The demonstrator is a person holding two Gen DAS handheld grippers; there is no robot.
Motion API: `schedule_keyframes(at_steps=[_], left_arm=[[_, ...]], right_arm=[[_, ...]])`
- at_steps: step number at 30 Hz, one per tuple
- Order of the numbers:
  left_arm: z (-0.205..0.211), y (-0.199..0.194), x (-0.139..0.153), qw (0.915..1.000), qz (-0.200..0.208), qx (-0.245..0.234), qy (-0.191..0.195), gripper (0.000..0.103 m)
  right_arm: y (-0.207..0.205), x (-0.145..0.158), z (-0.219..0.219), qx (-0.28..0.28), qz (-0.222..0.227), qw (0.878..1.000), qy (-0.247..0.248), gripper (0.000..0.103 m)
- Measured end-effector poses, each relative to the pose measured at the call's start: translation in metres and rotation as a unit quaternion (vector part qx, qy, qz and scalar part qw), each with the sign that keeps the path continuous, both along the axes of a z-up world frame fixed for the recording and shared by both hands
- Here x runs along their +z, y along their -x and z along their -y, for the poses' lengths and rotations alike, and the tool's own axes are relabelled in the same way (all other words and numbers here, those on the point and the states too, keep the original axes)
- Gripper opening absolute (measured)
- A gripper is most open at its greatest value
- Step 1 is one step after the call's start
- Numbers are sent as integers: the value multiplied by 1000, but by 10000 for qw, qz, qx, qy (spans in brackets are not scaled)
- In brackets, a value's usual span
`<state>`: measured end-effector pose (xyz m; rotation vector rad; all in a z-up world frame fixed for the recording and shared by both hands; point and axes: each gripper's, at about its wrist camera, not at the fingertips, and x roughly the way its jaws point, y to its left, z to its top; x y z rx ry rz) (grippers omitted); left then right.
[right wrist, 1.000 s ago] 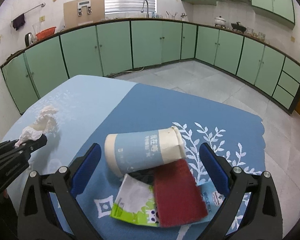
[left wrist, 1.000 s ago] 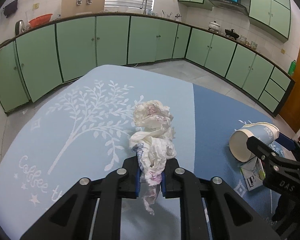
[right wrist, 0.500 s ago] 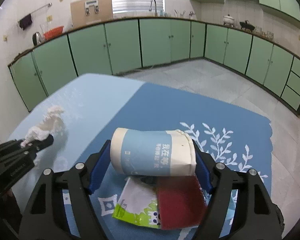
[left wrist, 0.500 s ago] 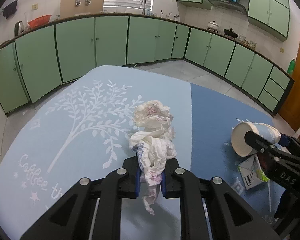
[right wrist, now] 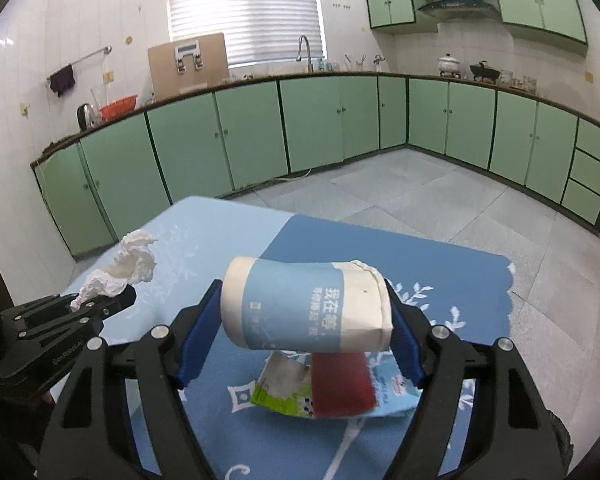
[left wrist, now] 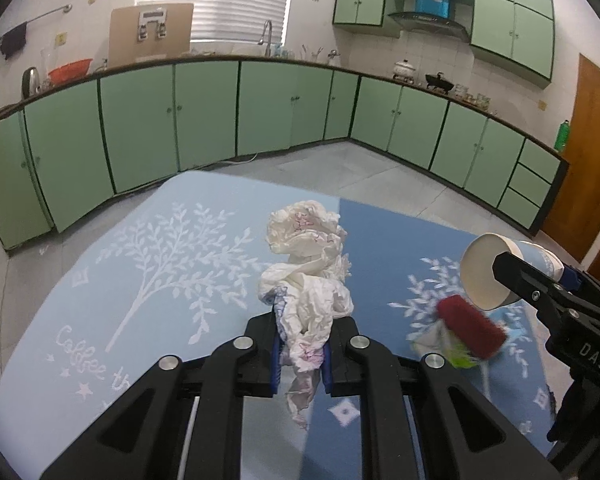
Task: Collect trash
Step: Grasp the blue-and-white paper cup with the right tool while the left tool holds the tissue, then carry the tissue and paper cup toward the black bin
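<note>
The table (right wrist: 440, 268), covered by a blue cloth printed with white foliage, lies below and ahead of both grippers; it serves only as the surface from which the trash is being taken, and no bin is seen in either view.

The paper cup (right wrist: 306, 310) is held on its side between the blue pads of the right gripper (right wrist: 306, 332), clear of the cloth. One pad is pressed on the base end and the other on the rim end, so the jaws stand fairly wide, closed on the cup's full length. An end-to-end grip is judged to suit a thin wall that would buckle if squeezed across its middle. In the left wrist view the cup's open mouth is seen facing the left gripper.

Directly beneath the cup, a dark red wrapper (right wrist: 340, 384) and a green-and-white packet (right wrist: 280, 390) remain flat on the cloth, the wrapper overlapping the packet. They are judged to be trash not yet collected.

The crumpled tissue (left wrist: 308, 280) is pinched low down in the left gripper (left wrist: 302, 354), whose jaws are narrow. Most of the wad stands ahead of the fingertips and a tail hangs behind them. A narrow pinch is judged sufficient for so light and compressible an item.

Both hands being loaded, a deposit is judged to be required before the flat items are addressed.
</note>
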<state>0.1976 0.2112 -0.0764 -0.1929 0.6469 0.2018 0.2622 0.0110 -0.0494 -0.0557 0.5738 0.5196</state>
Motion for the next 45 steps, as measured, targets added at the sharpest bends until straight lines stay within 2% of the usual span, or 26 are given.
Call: schedule_keyframes(at_steps=[11,17,24,35,45], left_arm=[[54,26,30,9984,312,-464,-2,15],[93,36,34,9957,341,-855,68,15],[138,38,28,9906,259,-1335,163,15],[223,36,13,9766,127,-2140,195,15],[297,28,-9,9593,21,-2811,258,15]], right_arm=[[44,29,67,-366,157,9990,-206,73],[64,34,107,-638,203,9974,-254,73],[85,27,160,-1086,156,9937,-239,73],[106,7,245,-1837,71,9828,-147,73],[127,-23,307,-2348,-66,9719,156,73]])
